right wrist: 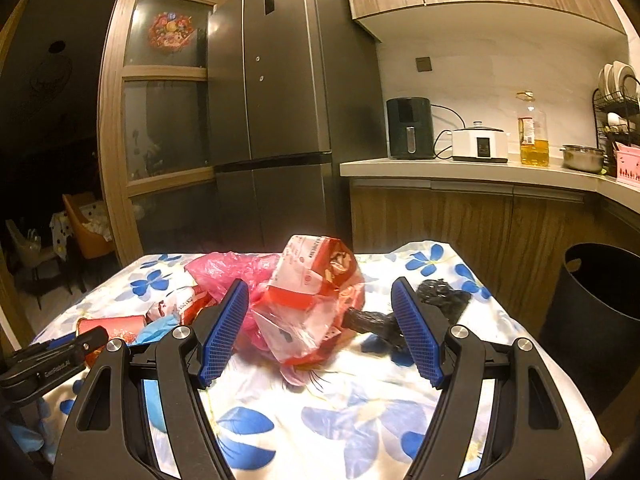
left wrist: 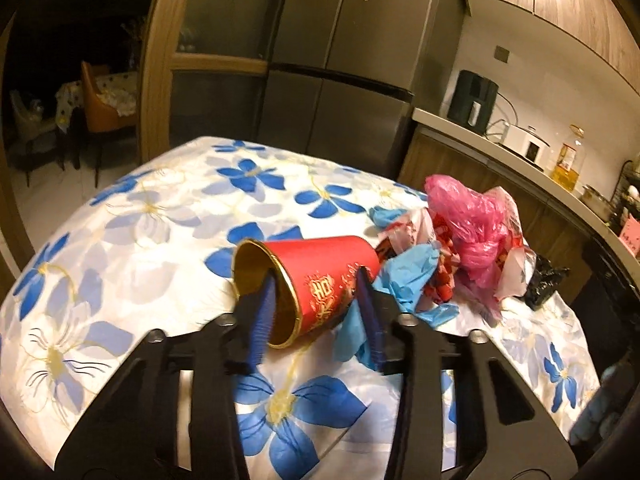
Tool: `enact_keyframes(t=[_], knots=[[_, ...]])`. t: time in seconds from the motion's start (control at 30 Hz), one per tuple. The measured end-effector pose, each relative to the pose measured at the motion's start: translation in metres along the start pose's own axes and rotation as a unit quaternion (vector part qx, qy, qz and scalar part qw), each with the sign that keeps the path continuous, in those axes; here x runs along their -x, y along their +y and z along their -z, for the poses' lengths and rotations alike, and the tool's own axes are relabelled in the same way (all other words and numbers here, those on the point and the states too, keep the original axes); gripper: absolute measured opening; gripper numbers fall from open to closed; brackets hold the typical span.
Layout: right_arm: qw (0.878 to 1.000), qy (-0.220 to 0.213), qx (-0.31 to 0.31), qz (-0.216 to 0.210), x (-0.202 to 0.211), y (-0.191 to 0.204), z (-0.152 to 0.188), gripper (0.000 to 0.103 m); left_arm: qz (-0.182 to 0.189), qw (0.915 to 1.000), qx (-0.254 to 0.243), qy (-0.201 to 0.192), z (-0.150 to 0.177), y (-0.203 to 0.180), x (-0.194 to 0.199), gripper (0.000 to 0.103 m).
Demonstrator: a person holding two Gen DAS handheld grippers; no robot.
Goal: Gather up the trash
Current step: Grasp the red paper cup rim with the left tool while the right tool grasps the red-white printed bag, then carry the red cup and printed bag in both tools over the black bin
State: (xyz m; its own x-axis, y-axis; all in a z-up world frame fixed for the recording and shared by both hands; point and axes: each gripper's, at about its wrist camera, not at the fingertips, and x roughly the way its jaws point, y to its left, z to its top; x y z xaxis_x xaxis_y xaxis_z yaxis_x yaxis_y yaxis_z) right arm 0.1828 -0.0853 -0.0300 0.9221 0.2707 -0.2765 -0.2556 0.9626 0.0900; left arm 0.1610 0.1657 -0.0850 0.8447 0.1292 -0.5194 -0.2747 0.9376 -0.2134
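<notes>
A red paper cup (left wrist: 320, 276) with a gold rim lies on its side on the flowered tablecloth (left wrist: 132, 232). My left gripper (left wrist: 316, 280) straddles the cup's wall: the left finger is inside the mouth, the right finger outside against the red side. Whether it squeezes the wall is unclear. Beside the cup lie blue crumpled paper (left wrist: 404, 272), a pink plastic bag (left wrist: 472, 216), red-white wrappers and a black bag (left wrist: 544, 280). My right gripper (right wrist: 320, 292) is open, its fingers either side of a red-white wrapper (right wrist: 312, 280) on the pink bag (right wrist: 224, 268).
A black waste bin (right wrist: 600, 292) stands on the floor right of the table. A black crumpled bag (right wrist: 436, 300) lies by my right finger. A fridge (right wrist: 280, 100) and a counter (right wrist: 480, 168) with appliances stand behind. The left gripper shows at the right wrist view's left edge (right wrist: 60, 356).
</notes>
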Motion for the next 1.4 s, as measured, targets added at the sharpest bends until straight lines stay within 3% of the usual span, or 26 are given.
enact_keyframes(t=[0.27,0.43,0.73,1.1,1.17,1.4], knots=[[1.0,0.021,0.019,-0.001,-0.029,0.015,0.007,0.072,0.038,0.9993,0.004,-0.002,0.0,0.001,0.002,0.003],[0.999,0.032,0.024,-0.002,-0.042,0.019,0.012,0.071,0.04,0.9989,-0.003,-0.023,-0.001,-0.004,0.015,0.003],[0.998,0.061,0.031,-0.006,-0.061,0.026,0.022,0.054,0.057,0.9972,-0.01,-0.046,-0.005,-0.014,0.036,0.003],[0.996,0.082,0.02,-0.029,-0.064,0.023,0.027,0.025,0.065,0.9968,-0.019,-0.042,-0.001,-0.027,0.042,0.003],[0.996,0.083,0.019,-0.033,-0.062,0.022,0.027,0.012,0.065,0.9967,-0.021,-0.043,-0.001,-0.029,0.044,0.003],[0.996,0.079,0.018,-0.041,-0.049,0.017,0.024,0.004,0.064,0.9964,-0.027,-0.049,-0.001,-0.034,0.053,0.003]])
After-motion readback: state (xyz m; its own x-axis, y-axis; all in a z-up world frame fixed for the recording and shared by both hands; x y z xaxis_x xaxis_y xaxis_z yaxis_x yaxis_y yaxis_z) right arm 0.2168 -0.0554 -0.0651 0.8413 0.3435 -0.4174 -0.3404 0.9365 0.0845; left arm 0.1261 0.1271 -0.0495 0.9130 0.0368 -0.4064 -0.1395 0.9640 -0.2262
